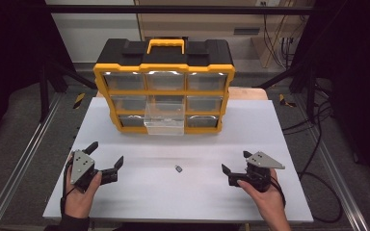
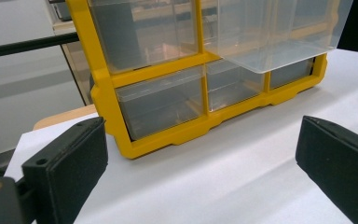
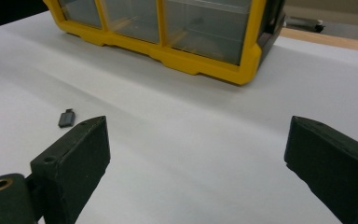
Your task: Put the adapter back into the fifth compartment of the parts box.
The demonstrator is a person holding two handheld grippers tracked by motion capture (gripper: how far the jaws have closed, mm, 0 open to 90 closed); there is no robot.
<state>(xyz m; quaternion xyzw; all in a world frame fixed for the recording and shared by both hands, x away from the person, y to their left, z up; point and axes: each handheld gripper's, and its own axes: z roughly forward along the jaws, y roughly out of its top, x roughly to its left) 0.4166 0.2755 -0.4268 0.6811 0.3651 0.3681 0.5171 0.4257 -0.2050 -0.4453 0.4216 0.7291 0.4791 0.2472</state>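
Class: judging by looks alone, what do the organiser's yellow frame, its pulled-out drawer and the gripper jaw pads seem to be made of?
Yellow organiser frame: probably moulded plastic, smooth with a slight sheen and rounded edges. Pulled-out clear drawer: transparent plastic, since the cabinet shows through its walls. Black jaw pads: matte with a fine-grained face, perhaps rubber or foam; the look leaves that open.

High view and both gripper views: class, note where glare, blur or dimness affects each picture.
High view: glare whitens the top drawers of the yellow-and-black plastic organiser; surroundings dim. Left gripper view: the clear pulled-out drawer looks hazy. Right gripper view: the small dark part is soft.
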